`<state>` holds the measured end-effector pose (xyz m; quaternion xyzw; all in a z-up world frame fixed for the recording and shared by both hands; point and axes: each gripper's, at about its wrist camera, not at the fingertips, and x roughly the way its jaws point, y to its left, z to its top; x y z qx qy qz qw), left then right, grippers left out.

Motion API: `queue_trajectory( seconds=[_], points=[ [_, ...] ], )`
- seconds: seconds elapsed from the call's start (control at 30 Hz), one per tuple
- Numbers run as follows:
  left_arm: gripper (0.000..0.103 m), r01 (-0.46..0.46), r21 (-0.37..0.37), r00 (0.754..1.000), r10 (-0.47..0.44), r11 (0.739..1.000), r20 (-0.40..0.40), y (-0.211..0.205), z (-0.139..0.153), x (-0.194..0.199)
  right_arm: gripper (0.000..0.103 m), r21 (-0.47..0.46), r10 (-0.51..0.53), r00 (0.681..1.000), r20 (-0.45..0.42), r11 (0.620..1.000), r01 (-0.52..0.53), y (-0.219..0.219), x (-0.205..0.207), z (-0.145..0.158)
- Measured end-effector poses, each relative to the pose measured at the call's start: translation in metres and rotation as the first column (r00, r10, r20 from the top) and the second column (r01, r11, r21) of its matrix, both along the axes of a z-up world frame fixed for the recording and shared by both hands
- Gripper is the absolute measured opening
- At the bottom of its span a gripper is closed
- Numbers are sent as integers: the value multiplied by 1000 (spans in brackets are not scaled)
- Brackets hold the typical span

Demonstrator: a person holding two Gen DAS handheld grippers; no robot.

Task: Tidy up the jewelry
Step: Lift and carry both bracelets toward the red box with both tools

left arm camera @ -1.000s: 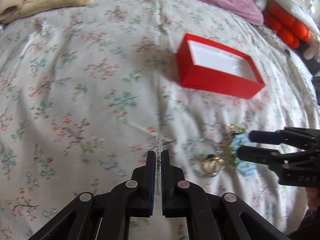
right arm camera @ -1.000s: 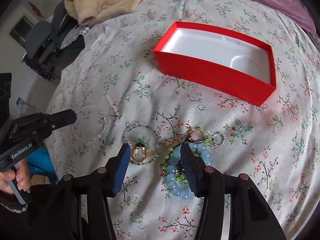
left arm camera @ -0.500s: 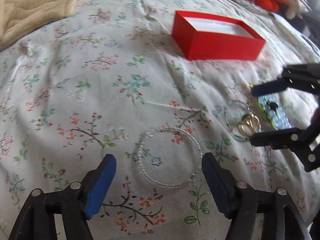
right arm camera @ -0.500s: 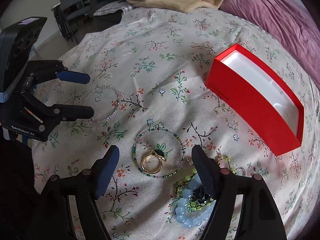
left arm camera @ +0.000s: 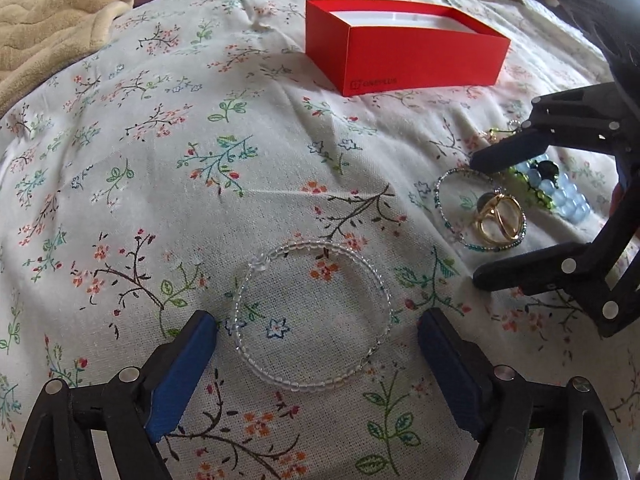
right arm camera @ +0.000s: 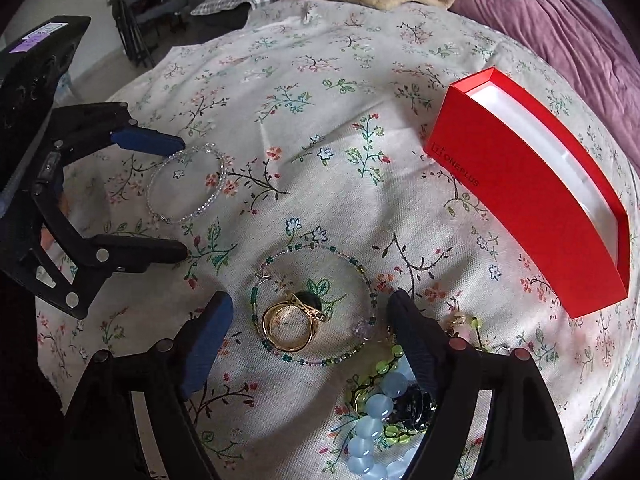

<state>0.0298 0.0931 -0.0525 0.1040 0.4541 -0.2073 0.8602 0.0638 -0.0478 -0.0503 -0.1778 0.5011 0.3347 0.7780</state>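
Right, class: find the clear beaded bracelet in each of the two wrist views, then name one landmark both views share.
Left wrist view: the clear beaded bracelet lies low centre on the floral sheet, between the open left gripper fingers.
Right wrist view: the same bracelet lies left of centre, between the left gripper fingers, untouched.
Shared landmark: the red box.

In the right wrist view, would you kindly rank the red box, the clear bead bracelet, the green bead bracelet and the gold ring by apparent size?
1. red box
2. green bead bracelet
3. clear bead bracelet, though it lies farther from the camera, so these two bracelets may really be alike
4. gold ring
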Motion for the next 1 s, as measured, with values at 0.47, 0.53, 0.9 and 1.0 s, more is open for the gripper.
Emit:
queue_trajectory(
  seconds=[0.47, 0.53, 0.9, 1.0],
  points=[
    [77, -35, -15, 999, 35, 999, 6, -1, 1, -1, 64, 16, 8, 1000, 13, 1000, -9, 2, -8, 4],
    [75, -34, -16, 999, 34, 999, 10, -1, 2, -2, 62, 21, 6, 1000, 12, 1000, -6, 2, -8, 5],
    [56, -39, -22, 999, 40, 999, 23, -1, 5, -6, 59, 23, 0, 1000, 28, 1000, 0, 2, -11, 8],
    [55, -38, -24, 999, 38, 999, 21, 0, 7, -6, 59, 27, -2, 999, 33, 1000, 1, 1, -12, 12]
  ],
)
